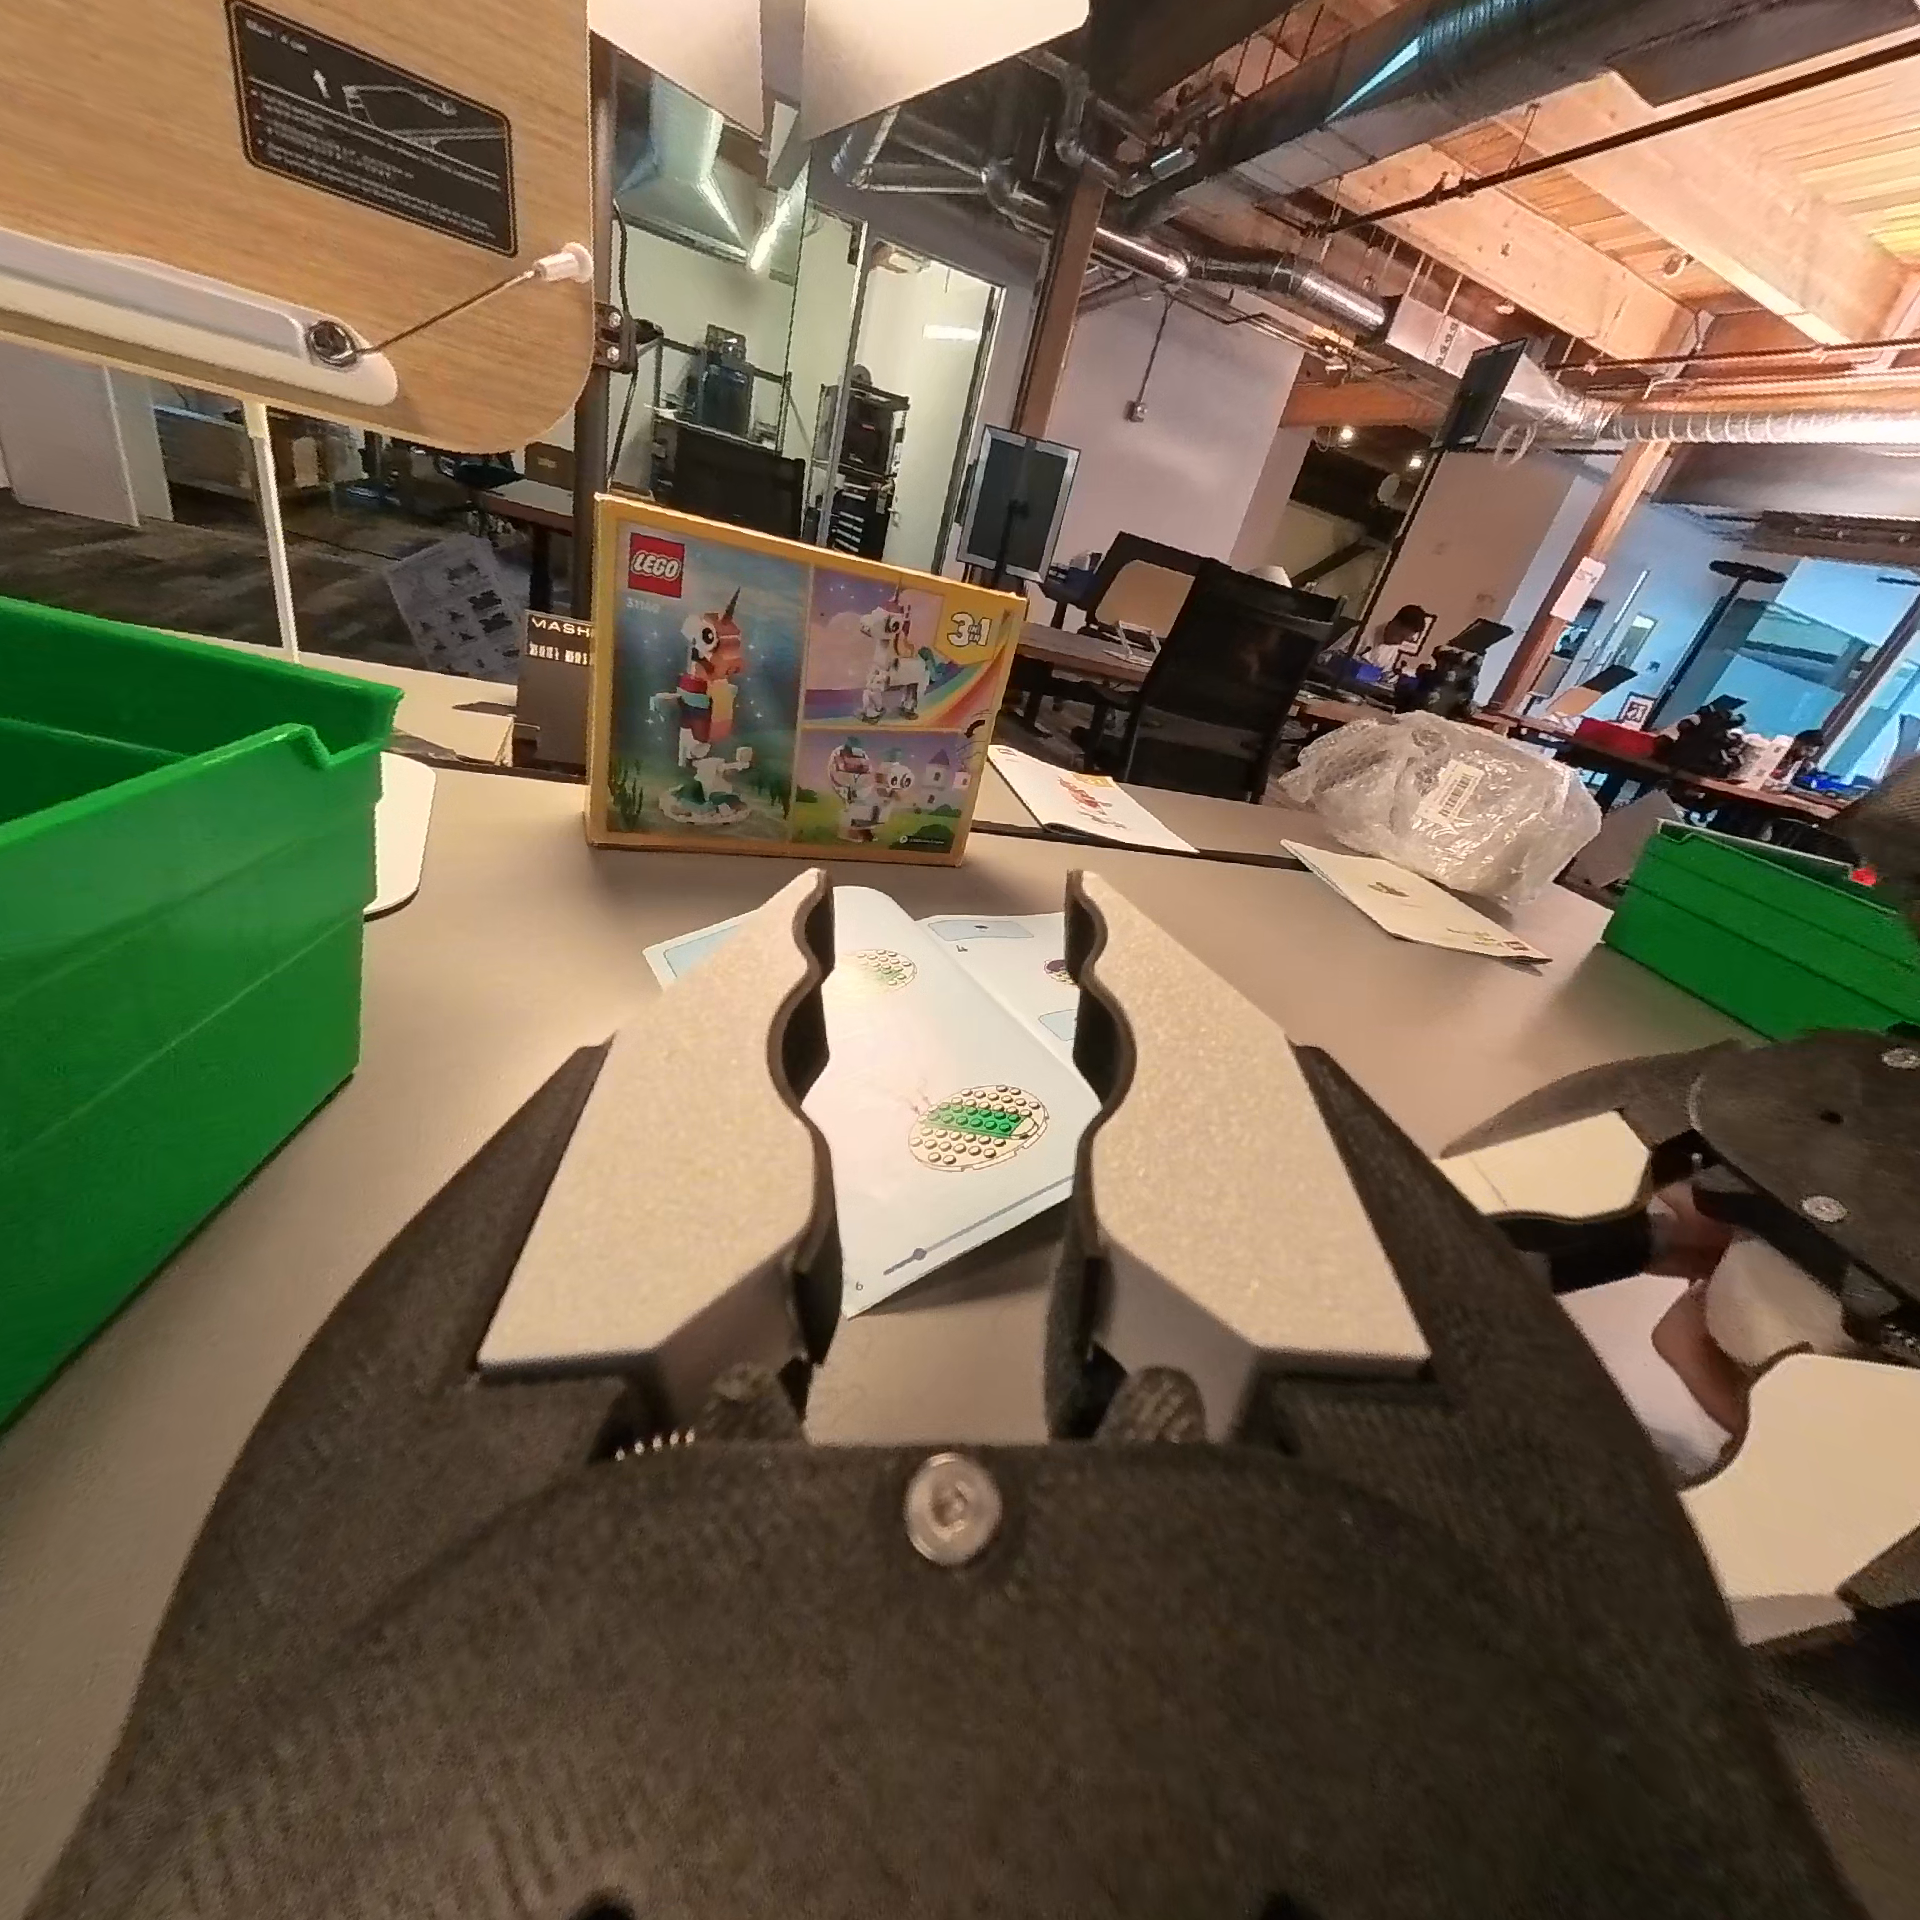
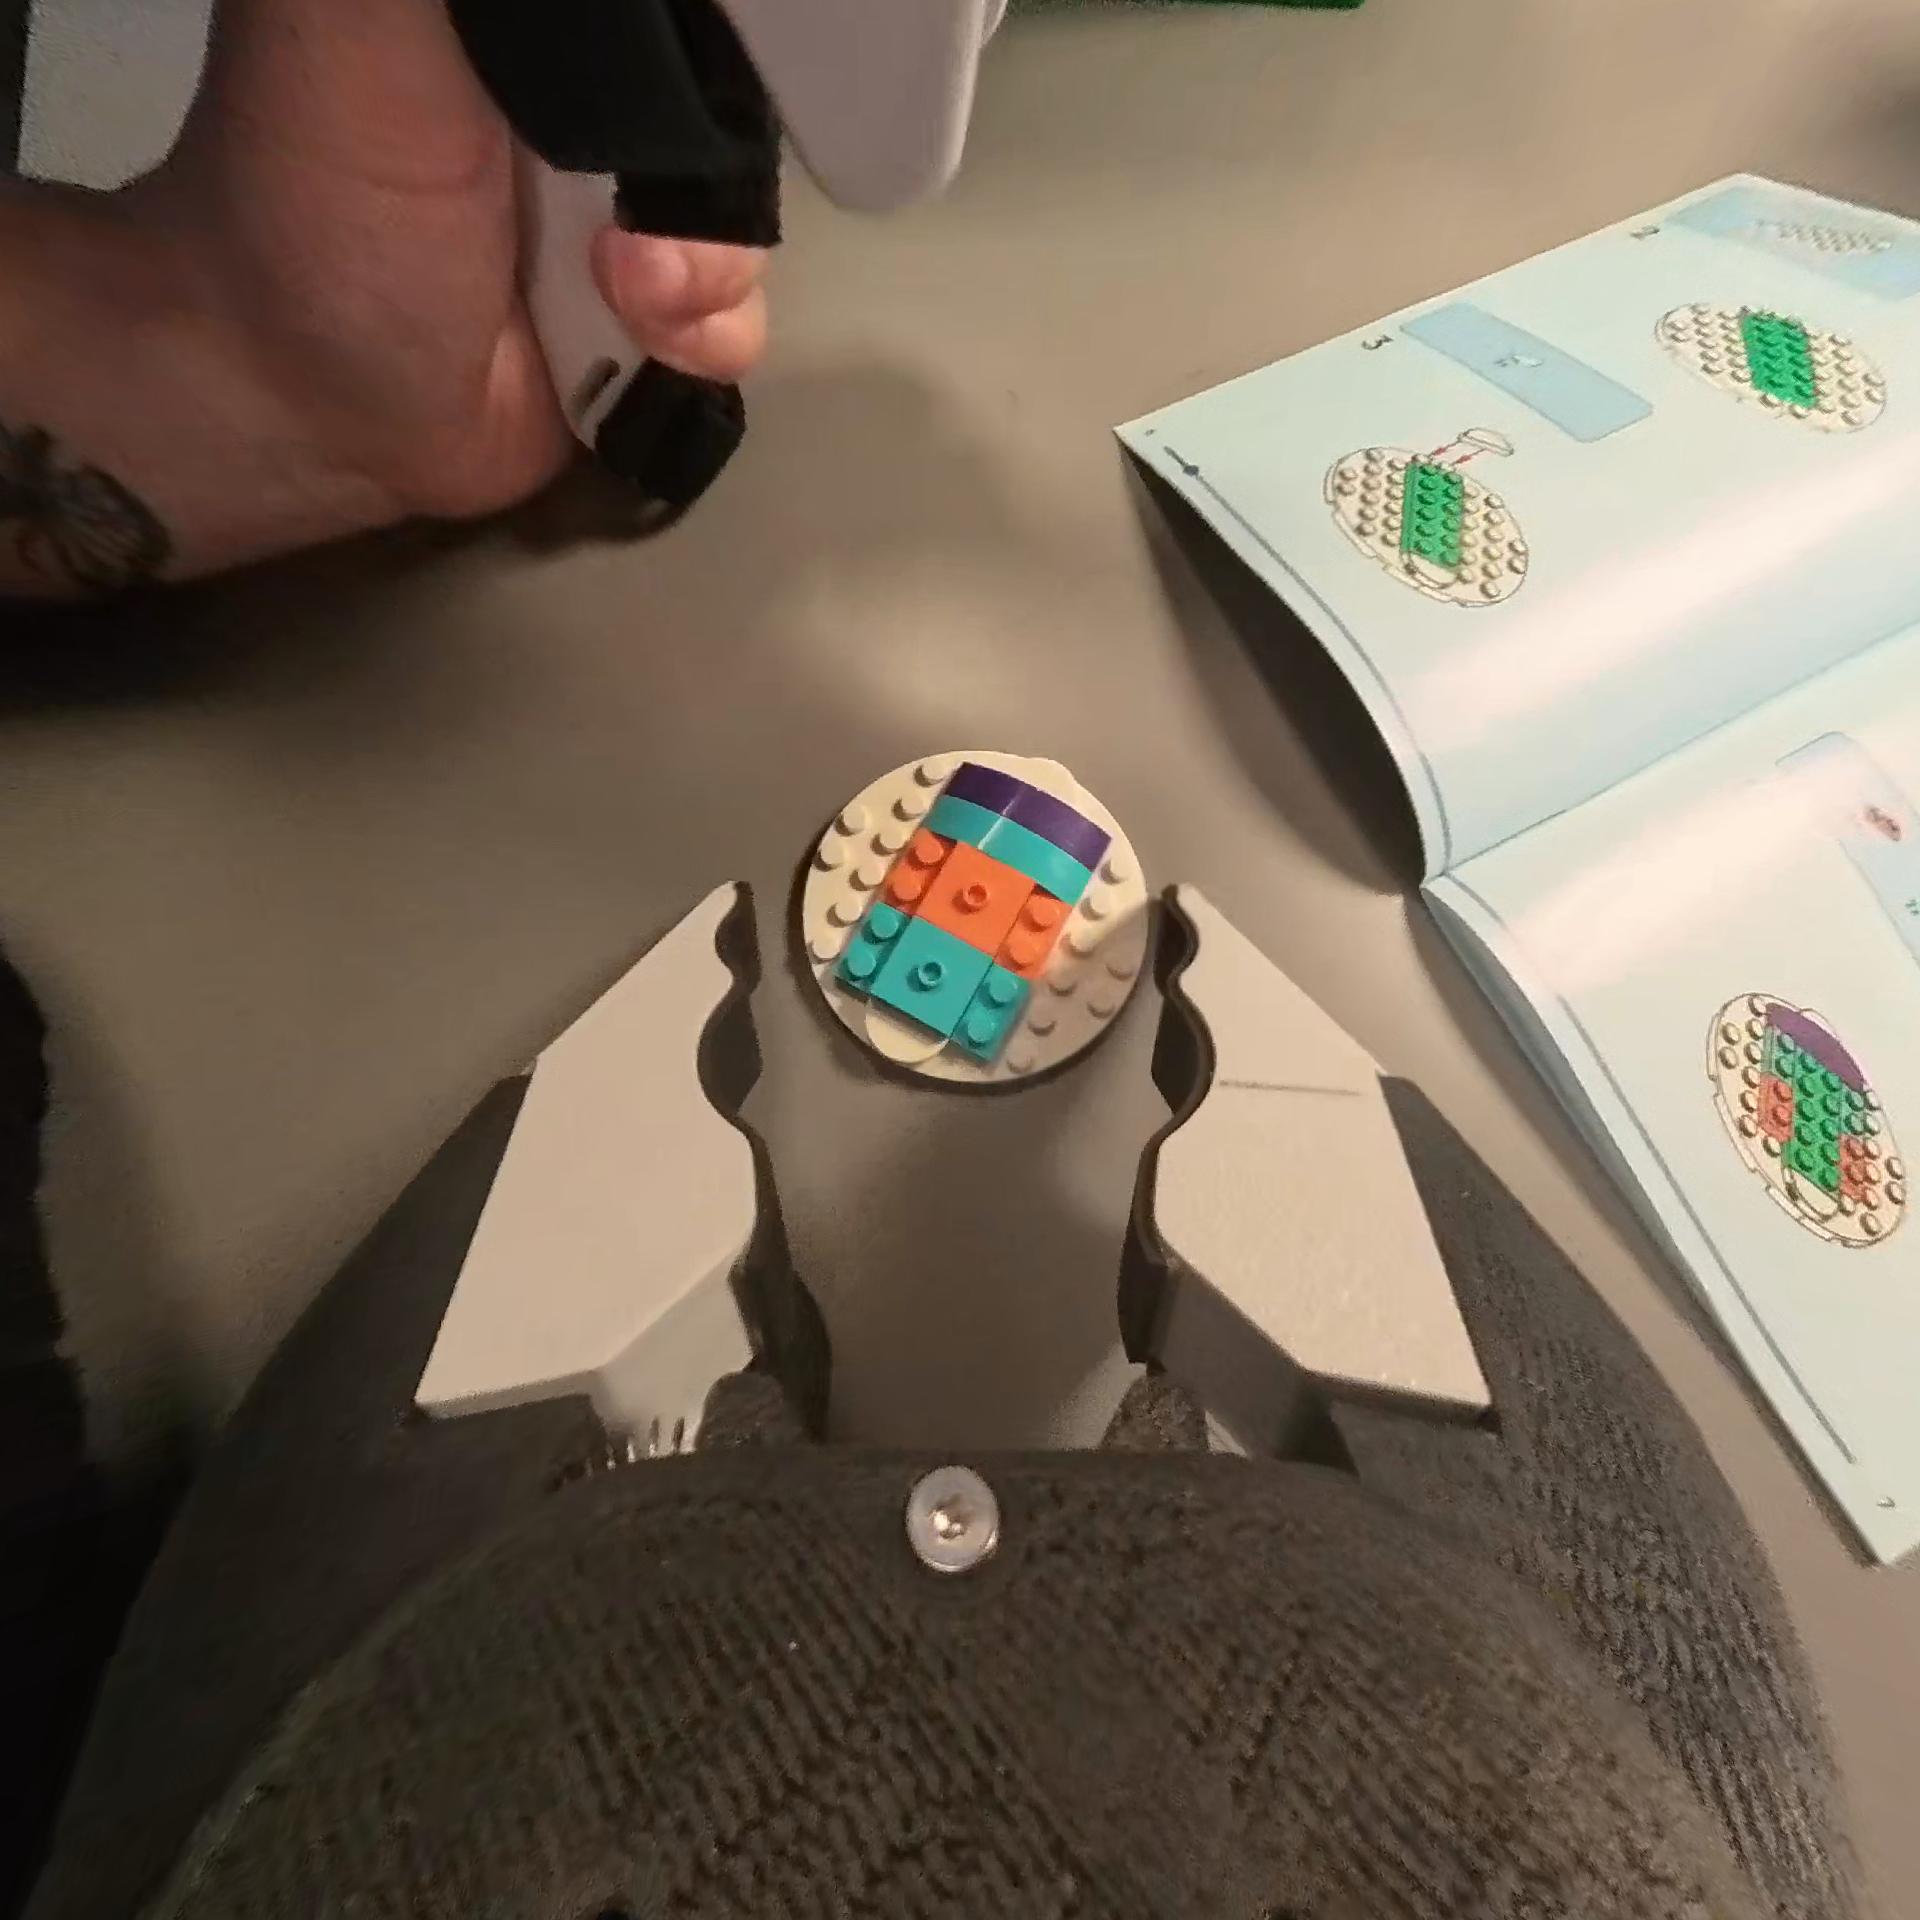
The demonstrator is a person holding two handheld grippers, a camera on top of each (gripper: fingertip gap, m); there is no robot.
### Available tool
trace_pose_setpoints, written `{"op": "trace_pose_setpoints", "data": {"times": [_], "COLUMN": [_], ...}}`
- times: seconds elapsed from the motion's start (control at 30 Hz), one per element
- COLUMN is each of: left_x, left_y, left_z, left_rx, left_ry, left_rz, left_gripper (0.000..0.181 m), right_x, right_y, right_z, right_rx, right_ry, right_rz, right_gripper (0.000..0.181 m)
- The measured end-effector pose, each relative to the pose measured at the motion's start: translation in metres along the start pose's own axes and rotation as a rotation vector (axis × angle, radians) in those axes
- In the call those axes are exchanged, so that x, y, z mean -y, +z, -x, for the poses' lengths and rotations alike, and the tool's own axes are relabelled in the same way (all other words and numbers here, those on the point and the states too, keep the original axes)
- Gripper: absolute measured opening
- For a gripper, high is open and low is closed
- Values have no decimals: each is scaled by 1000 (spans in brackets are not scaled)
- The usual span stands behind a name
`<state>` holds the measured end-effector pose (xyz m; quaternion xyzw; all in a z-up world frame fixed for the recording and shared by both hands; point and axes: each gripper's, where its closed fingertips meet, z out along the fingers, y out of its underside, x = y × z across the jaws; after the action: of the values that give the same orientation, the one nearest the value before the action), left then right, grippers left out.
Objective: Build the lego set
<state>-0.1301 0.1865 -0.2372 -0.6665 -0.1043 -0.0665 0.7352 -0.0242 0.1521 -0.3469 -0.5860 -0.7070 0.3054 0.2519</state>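
Note:
A round white studded plate (image 2: 862, 831) lies flat on the grey table (image 2: 520, 831). It carries teal bricks (image 2: 925, 977), orange bricks (image 2: 971, 894) and a purple curved piece (image 2: 1029, 805). My right gripper (image 2: 956, 909) is open, with its fingertips on either side of the plate. The right fingertip (image 2: 1179, 935) is at the plate's rim, and the left one stands a little off it. My left gripper (image 1: 948, 904) is open and empty, held low over the table and pointing at the open instruction booklet (image 1: 956, 1101). The booklet also shows in the right wrist view (image 2: 1558, 727).
The set's box (image 1: 800, 686) stands upright behind the booklet. Green bins stand at the left (image 1: 177, 935) and right (image 1: 1766, 935). A crumpled plastic bag (image 1: 1455, 810) and further leaflets (image 1: 1413, 904) lie at the back right. A hand (image 2: 312, 343) holds a white handle left of the plate. My hands' fingertips stand some 15 centimeters from each other.

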Motion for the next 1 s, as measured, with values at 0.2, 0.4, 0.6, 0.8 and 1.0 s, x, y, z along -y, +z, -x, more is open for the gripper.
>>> {"op": "trace_pose_setpoints", "data": {"times": [0.2,0.4,0.6,0.8,1.0], "left_x": [0,0,-29,-60,-67], "left_y": [0,0,1,-5,-5], "left_z": [0,-4,-65,-101,-104], "left_rx": [0,-23,-462,-655,-672], "left_ry": [1,2,-254,-333,-350], "left_rz": [1,3,233,482,535], "left_gripper": [43,44,55,45,23], "right_x": [-1,7,42,48,50], "right_y": [-3,-13,-56,-66,-57], "right_z": [0,-22,-46,-43,-36], "right_rx": [6,-102,-286,-316,-291], "right_ry": [-4,-63,-263,-427,-511], "right_rz": [-5,-100,-410,-520,-524], "right_gripper": [63,63,63,63,63]}}
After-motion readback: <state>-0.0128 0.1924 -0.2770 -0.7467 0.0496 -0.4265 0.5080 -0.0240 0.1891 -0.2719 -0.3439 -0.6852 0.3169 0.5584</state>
